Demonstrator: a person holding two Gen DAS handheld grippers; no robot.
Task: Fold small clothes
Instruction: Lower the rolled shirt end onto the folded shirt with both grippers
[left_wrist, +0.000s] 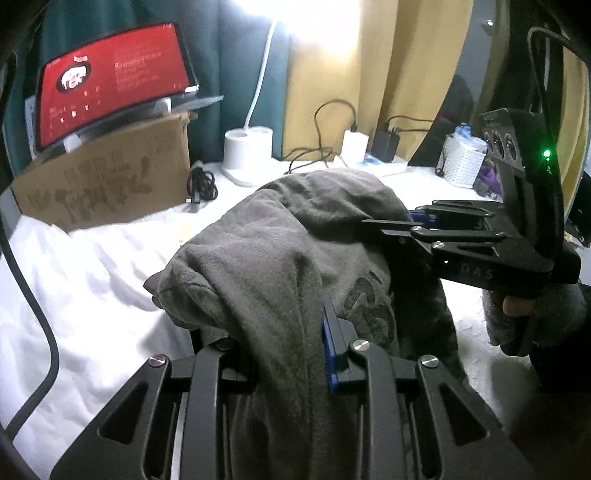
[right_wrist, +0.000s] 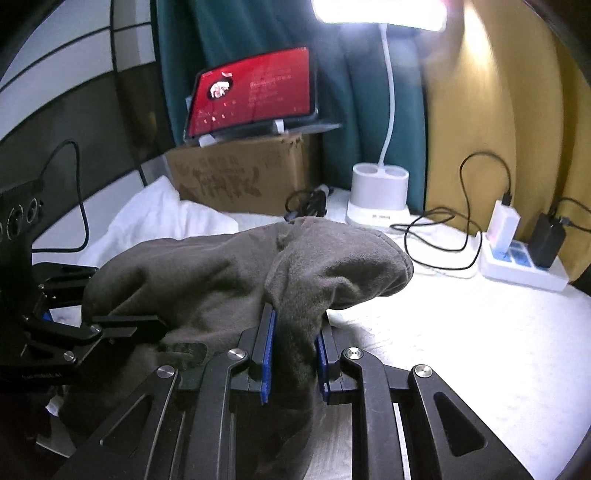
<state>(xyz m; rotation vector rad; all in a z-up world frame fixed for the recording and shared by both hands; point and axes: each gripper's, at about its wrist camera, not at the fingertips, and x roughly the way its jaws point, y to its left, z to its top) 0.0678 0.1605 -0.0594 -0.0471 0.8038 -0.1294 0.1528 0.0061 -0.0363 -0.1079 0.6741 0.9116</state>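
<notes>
A small grey garment with a dark print hangs bunched above the white sheet, held up by both grippers. My left gripper is shut on one bunched edge of it; cloth drapes over the left finger and hides it. My right gripper is shut on another edge of the grey garment, with cloth pinched between the blue pads. The right gripper also shows in the left wrist view, at the garment's right side. The left gripper shows in the right wrist view, at the garment's left side.
A cardboard box with a red-screened tablet on it stands at the back left. A white lamp base, chargers and cables, a power strip and a white basket line the back. Curtains hang behind.
</notes>
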